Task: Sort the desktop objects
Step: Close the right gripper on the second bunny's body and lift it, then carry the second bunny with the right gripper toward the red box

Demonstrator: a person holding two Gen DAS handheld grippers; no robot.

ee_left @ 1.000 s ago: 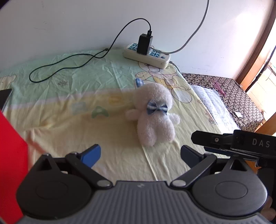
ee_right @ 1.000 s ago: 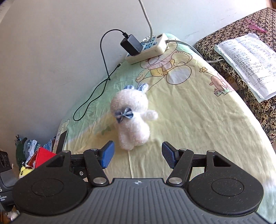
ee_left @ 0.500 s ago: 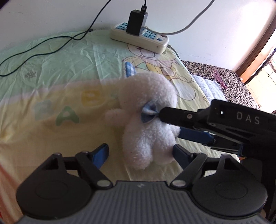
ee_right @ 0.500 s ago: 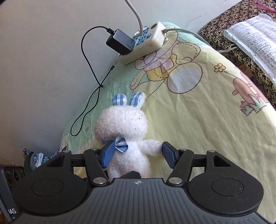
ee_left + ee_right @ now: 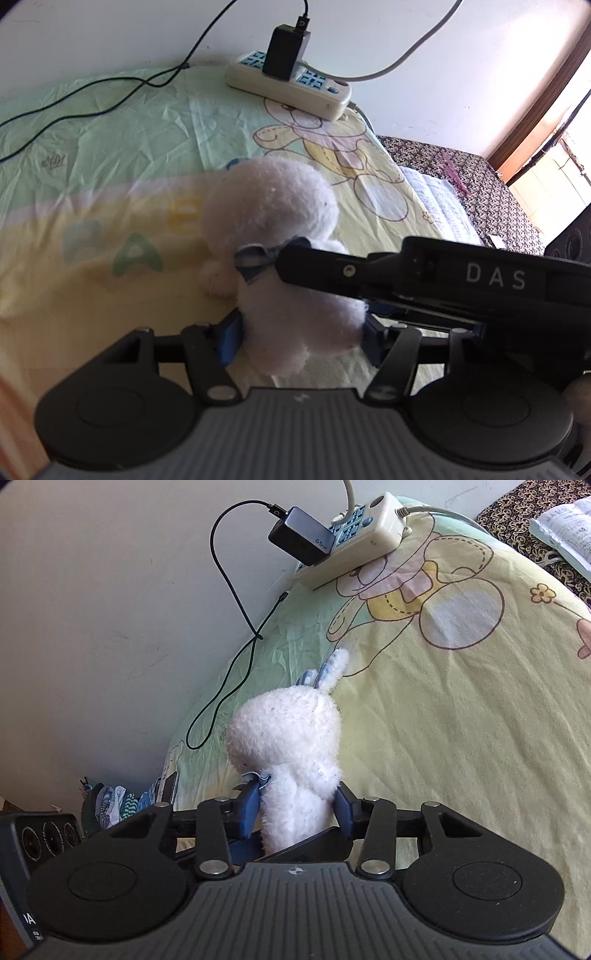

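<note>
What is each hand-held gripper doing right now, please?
Left hand-held gripper: closed on the white plush rabbit, low on its body.
Right hand-held gripper: closed on the same plush's body, below its head.

One fluffy white plush rabbit [image 5: 284,734]; beyond it one cream plastic power strip [image 5: 288,86], one black charger [image 5: 282,51], one open paper booklet [image 5: 436,199].

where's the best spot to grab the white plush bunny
Grip the white plush bunny across its narrow body below the bow tie, fingers from either flank. The head is too wide and round. The right gripper is already pinching there; the left gripper brackets the legs.
</note>
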